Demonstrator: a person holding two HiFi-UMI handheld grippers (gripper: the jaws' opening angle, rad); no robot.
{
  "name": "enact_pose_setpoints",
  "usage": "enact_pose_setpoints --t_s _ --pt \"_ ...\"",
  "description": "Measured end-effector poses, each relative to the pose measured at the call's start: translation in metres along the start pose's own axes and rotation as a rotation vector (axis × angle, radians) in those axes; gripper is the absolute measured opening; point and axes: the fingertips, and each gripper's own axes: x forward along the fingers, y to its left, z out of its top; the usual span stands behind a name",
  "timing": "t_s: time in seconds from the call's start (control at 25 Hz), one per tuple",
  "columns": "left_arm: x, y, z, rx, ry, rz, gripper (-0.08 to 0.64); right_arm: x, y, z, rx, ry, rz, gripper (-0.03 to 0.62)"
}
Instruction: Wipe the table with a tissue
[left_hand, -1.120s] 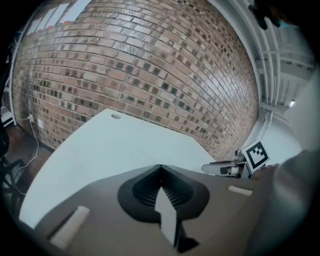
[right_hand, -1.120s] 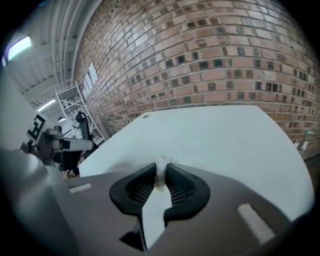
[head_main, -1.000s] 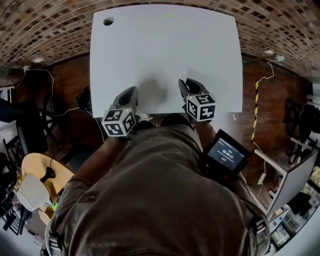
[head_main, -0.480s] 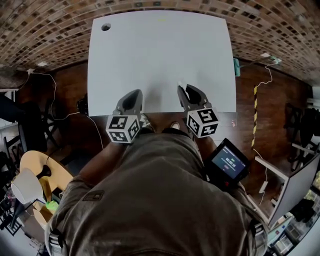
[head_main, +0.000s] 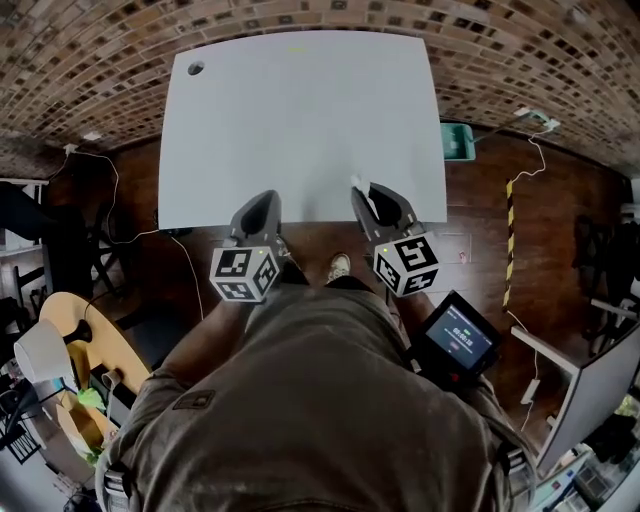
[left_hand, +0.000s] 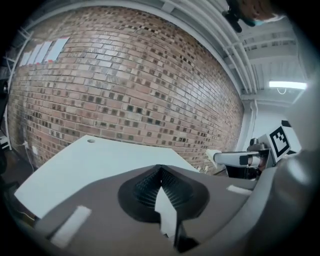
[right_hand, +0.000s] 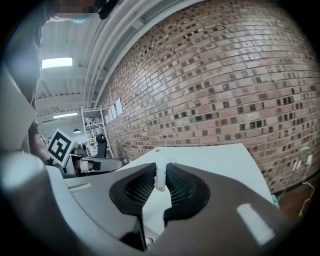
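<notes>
Holding a small tissue wad pinched in right gripper fingers, at tabletop near edge, 5 o'clock. Left gripper at 7 o'clock, fingers closed, empty. Suggest tilting down so the wad lands first, light pressure, overlapping strokes toward 12. Little tissue protruding, so risk of fingers scraping.

Table matt, smooth; tissue soft white paper; wall rough brick.
</notes>
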Motion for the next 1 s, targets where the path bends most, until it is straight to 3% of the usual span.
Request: enact_pose_setpoints --t_s 0.44,1.0 --pt "-0.002 -0.043 -0.003 0.036 0.0 -0.063 0.002 -0.029 0.002 0.004 -0.001 -0.03 0.008 0.071" --pt "-0.016 -0.032 0.001 0.033 0.0 -0.087 0.002 -0.021 0.028 0.006 -0.012 -0.033 0.005 0.069"
